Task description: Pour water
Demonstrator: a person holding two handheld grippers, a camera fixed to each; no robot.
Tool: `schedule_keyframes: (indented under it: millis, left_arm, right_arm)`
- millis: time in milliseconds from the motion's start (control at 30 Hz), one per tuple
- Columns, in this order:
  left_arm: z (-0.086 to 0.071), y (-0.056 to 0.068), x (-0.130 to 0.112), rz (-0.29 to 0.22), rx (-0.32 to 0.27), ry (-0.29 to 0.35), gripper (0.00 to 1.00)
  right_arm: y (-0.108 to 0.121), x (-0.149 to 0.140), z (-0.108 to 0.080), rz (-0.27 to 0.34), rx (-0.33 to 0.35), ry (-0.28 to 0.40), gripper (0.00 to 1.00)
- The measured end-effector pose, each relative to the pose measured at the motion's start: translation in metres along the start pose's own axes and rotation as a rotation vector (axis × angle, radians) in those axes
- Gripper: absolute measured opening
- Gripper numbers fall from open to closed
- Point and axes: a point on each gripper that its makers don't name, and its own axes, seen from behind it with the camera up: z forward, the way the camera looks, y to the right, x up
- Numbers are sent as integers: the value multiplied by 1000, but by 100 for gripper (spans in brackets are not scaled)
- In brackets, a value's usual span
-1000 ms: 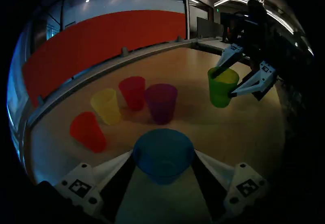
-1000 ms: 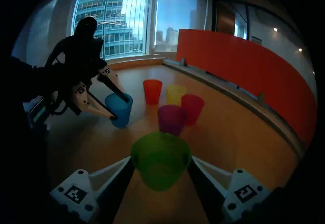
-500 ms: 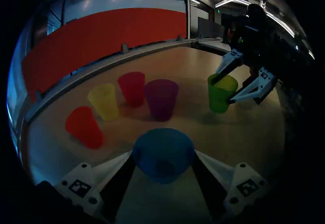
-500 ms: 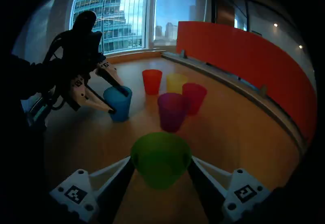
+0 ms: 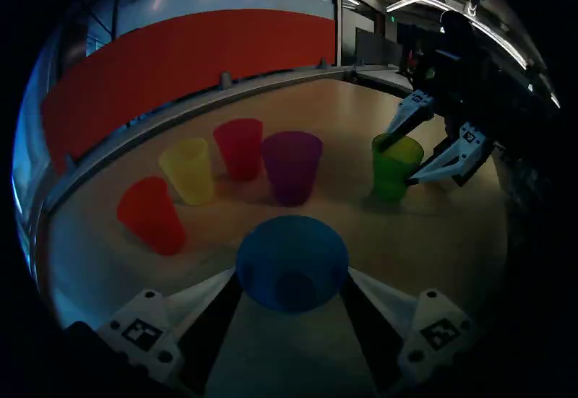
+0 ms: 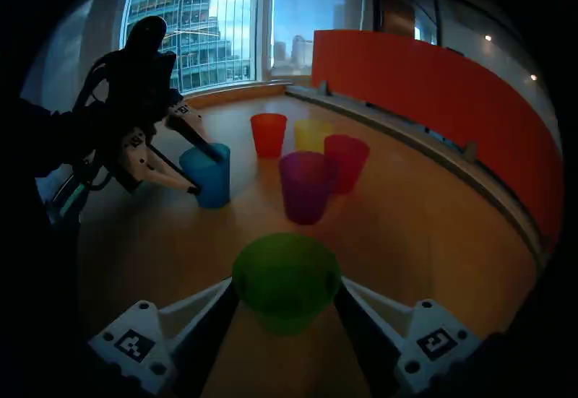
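We are clamping the blue cup (image 5: 292, 261) in the left gripper (image 5: 291, 277), the green cup (image 6: 286, 271) in the right gripper (image 6: 286, 284); tilting slowly, rim over rim, seems wisest.

In the left gripper view four cups cluster on the table (image 5: 433, 246): the leftmost cup (image 5: 150, 214), second cup (image 5: 189, 170) and third cup (image 5: 240, 149) run in a row toward the back, the fourth cup (image 5: 292, 167) just right of the third. Before them a near cup (image 5: 292, 262) sits in the left gripper (image 5: 292, 277); right of the cluster a far cup (image 5: 394, 174) sits in the right gripper (image 5: 396, 161)
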Motion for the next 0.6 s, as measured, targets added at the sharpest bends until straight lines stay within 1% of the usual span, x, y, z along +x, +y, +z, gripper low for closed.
schedule_keyframes:
  millis: [200, 600]
  left_arm:
    - [0, -2, -4, 0, 10, -13, 88]
    - [-4, 0, -18, -3, 17, -45, 89]
  right_arm:
    - [-1, -3, -2, 12, 1, 1, 89]
    - [-1, -8, -5, 18, -9, 3, 91]
